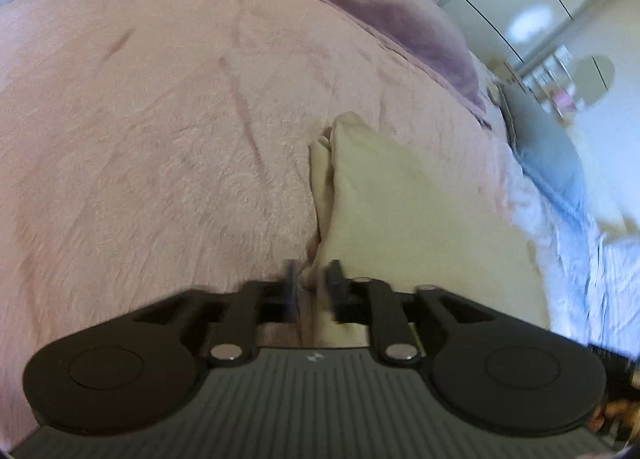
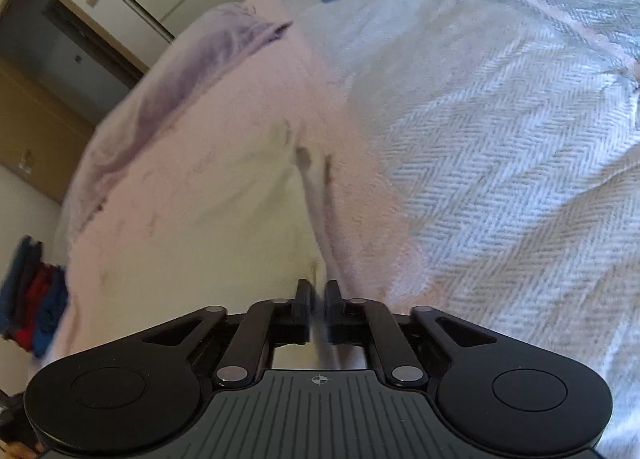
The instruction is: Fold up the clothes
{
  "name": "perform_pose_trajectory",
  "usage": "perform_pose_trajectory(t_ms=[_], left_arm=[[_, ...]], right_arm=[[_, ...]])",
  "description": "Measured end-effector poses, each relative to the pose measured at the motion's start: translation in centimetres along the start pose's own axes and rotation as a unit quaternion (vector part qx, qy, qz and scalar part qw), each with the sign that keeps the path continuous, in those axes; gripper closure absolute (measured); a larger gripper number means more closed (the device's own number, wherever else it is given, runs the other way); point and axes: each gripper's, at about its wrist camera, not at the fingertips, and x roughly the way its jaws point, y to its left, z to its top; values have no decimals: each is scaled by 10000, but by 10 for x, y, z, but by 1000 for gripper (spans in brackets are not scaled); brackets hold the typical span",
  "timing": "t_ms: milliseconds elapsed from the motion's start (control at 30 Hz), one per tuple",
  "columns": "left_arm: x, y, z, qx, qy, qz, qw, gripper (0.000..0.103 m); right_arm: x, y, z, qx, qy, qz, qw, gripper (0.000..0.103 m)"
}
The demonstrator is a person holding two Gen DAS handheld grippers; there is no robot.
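While the left gripper [image 1: 312, 283] holds its fingers apart around a fold of the cream garment [image 1: 400, 211], the right gripper [image 2: 316, 299], jaws narrowly parted, straddles its opposite edge; the garment lies on the pink blanket [image 1: 140, 139], soft, light, likely best pinched at corners.

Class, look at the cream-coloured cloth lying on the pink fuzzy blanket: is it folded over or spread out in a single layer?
Folded. The cream-coloured cloth shows a second layer peeking out along its left edge on the pink fuzzy blanket. How many folds it has cannot be told.
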Motion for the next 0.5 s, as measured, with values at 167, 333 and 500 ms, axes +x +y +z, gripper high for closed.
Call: perform_pose_trajectory(t_ms=[167, 333, 500], left_arm=[[-17, 3, -27, -306, 216, -121, 9992, 66], [-11, 3, -38, 92, 395, 30, 9992, 98], [-15, -9, -35, 347, 527, 518, 9967, 87]], right_arm=[[-23, -4, -27, 103, 0, 24, 9999, 46], [-16, -20, -39, 353, 143, -252, 9990, 100], [-12, -21, -38, 453, 278, -527, 9972, 95]])
